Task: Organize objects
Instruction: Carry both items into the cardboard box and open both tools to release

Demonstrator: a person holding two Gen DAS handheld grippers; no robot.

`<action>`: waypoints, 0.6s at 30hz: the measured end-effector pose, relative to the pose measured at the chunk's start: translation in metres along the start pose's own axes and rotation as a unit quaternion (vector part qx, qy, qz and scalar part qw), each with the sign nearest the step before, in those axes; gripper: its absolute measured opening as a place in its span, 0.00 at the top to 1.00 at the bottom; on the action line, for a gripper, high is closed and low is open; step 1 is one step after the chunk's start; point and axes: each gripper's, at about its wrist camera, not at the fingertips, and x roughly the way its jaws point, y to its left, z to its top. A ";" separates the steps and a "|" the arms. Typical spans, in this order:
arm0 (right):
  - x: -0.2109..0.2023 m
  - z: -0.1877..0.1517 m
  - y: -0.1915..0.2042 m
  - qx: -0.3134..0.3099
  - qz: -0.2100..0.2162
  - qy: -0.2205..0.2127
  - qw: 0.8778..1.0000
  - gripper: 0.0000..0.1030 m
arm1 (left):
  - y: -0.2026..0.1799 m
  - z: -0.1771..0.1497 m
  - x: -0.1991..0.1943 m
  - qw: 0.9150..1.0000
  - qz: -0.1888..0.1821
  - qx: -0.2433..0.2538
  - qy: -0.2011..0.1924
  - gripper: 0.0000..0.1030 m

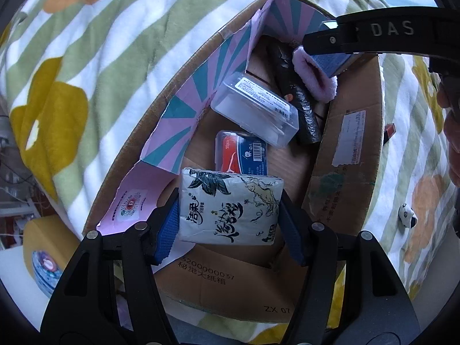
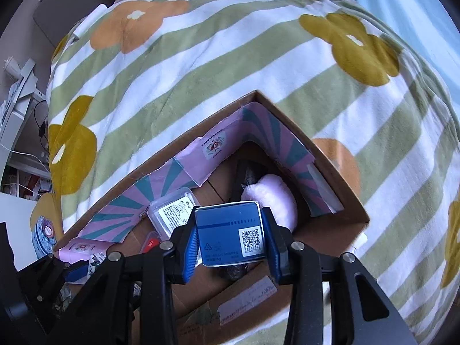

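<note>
An open cardboard box (image 1: 342,172) with pink and teal lining lies on a flowered blanket. My left gripper (image 1: 228,218) is shut on a white tissue pack (image 1: 230,204) and holds it over the box's near end. My right gripper (image 2: 231,237) is shut on a small blue box (image 2: 230,233) over the far part of the cardboard box (image 2: 339,215); it also shows in the left wrist view (image 1: 333,60). Inside lie a clear plastic case (image 1: 256,109), a red and blue floss case (image 1: 241,152), a black wrapped item (image 1: 299,97) and a pink fluffy item (image 1: 313,74).
The striped, flowered blanket (image 2: 230,66) covers the bed around the box. A small panda figure (image 1: 408,215) and a small red item (image 1: 389,130) lie on the blanket right of the box. A desk with cables (image 2: 23,132) stands at the left.
</note>
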 end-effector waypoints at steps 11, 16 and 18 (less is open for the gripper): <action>0.016 0.011 0.007 -0.009 0.019 0.001 1.000 0.64 | 0.003 -0.002 0.004 1.000 0.000 -0.008 0.005 0.42; 0.026 0.015 0.014 -0.024 0.019 0.031 0.999 0.20 | -0.004 -0.008 -0.008 1.000 -0.014 -0.018 -0.009 0.00; 0.024 0.014 0.015 -0.028 0.024 0.022 0.999 0.04 | -0.005 -0.011 -0.009 0.999 -0.026 -0.023 -0.011 0.00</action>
